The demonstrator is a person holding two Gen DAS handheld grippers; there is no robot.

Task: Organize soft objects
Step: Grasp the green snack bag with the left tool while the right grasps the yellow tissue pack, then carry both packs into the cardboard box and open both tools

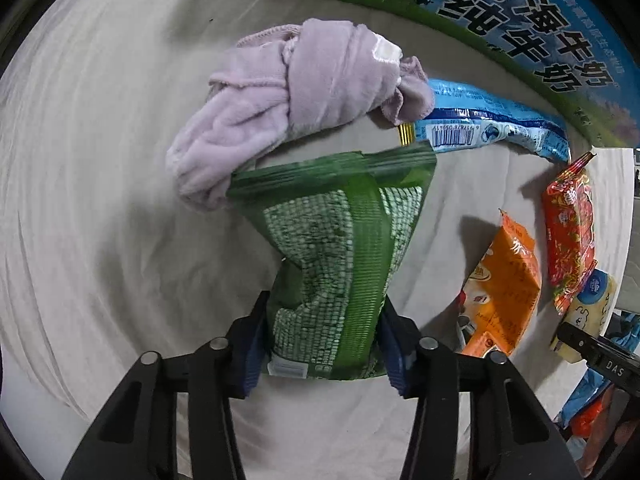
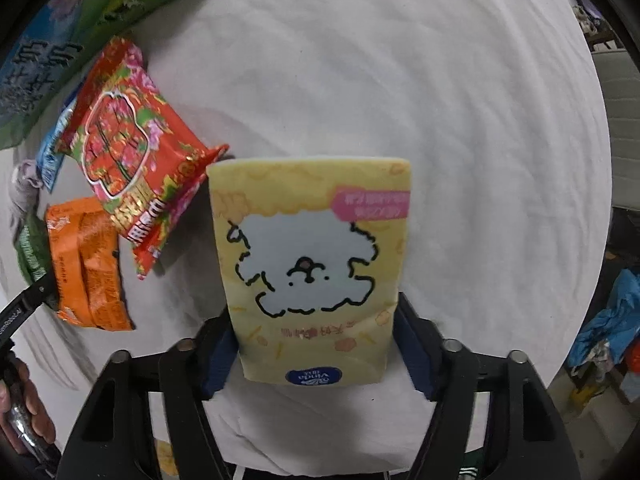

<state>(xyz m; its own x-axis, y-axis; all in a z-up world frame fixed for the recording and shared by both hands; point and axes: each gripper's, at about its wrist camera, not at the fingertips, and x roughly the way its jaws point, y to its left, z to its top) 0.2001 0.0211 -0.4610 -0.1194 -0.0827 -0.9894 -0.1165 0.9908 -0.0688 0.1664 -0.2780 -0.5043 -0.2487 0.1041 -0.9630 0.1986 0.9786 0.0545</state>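
Covering the table [image 2: 460,120], a wrinkled white cloth [image 1: 80,200].

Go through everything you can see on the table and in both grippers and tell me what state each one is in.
left gripper: shut on the green packet
green packet: held, squeezed at its waist
right gripper: shut on the yellow tissue pack
yellow tissue pack: held
purple towel: knotted, lying on the cloth
red packet: sealed, lying flat
orange packet: sealed, lying flat
blue packet: lying flat
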